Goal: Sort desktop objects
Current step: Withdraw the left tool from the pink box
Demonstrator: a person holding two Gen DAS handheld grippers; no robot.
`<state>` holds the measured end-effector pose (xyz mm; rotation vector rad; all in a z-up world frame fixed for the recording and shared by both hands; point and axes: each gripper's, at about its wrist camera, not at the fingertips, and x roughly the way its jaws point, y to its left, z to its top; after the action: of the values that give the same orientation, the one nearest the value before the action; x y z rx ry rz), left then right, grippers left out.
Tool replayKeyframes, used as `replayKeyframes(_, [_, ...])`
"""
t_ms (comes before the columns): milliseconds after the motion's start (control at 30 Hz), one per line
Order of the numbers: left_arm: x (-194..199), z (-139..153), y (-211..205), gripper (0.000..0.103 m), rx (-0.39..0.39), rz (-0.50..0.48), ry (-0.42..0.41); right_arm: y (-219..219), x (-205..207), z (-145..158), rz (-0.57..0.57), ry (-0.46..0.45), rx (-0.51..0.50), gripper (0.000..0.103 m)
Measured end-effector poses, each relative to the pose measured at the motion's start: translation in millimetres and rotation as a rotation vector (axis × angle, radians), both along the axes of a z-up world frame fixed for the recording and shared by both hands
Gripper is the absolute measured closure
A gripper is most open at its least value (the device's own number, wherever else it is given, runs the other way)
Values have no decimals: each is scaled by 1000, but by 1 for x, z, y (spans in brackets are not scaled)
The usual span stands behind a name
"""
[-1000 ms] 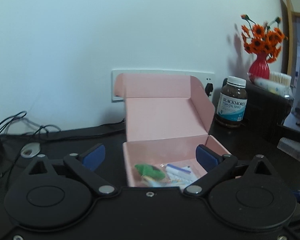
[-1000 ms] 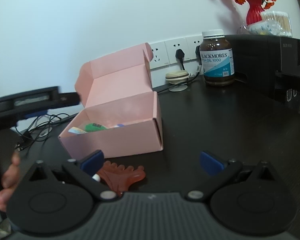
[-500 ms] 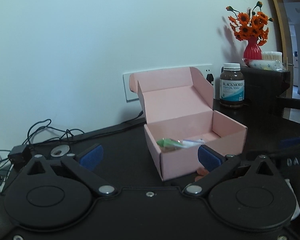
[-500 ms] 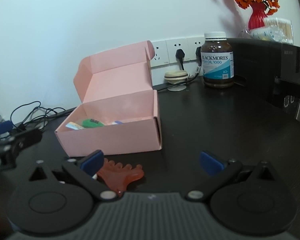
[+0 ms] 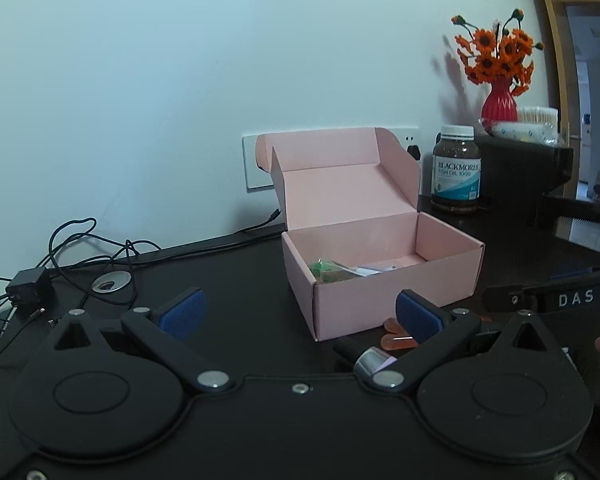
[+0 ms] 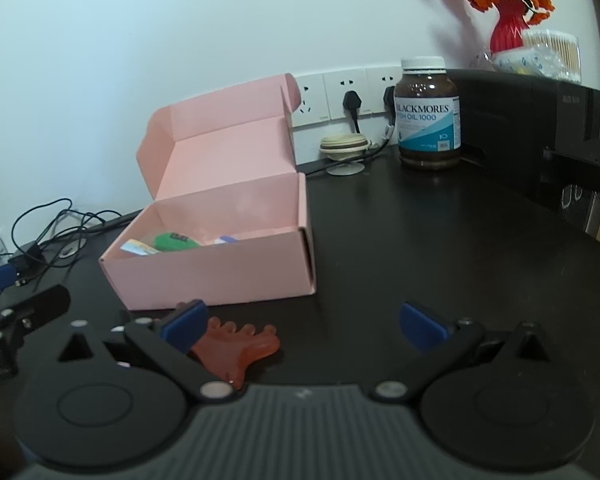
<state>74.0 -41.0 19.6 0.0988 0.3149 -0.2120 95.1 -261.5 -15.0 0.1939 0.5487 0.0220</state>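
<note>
Before the pink box [image 5: 396,300], left claw [image 5: 298,316] has backed off, spread wide; right claw [image 6: 304,326] likewise apart, empty.

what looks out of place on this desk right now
Mainly the orange hand-shaped scraper, lying loose on the black desk just in front of the open pink box instead of inside with the other items. A small silver-capped tube also sits outside it. Both grippers are open and empty.
</note>
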Motion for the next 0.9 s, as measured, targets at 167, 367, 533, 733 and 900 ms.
replayKeyframes(167, [-4, 4, 4, 0, -42, -14, -27, 0, 1, -1, -10, 7, -1, 1])
replayKeyframes(367, [-6, 7, 2, 0, -11, -8, -52, 3, 0, 0, -20, 0, -26, 1])
replayKeyframes(533, [-2, 5, -1, 0, 22, 11, -31, 5, -1, 1, -25, -9, -43, 1])
replayKeyframes(733, [2, 1, -2, 0, 42, 31, -19, 6, -3, 2, -33, -21, -52, 1])
replayKeyframes(900, [1, -2, -1, 0, 53, 41, -36, 4, -8, 4, -33, -45, -42, 1])
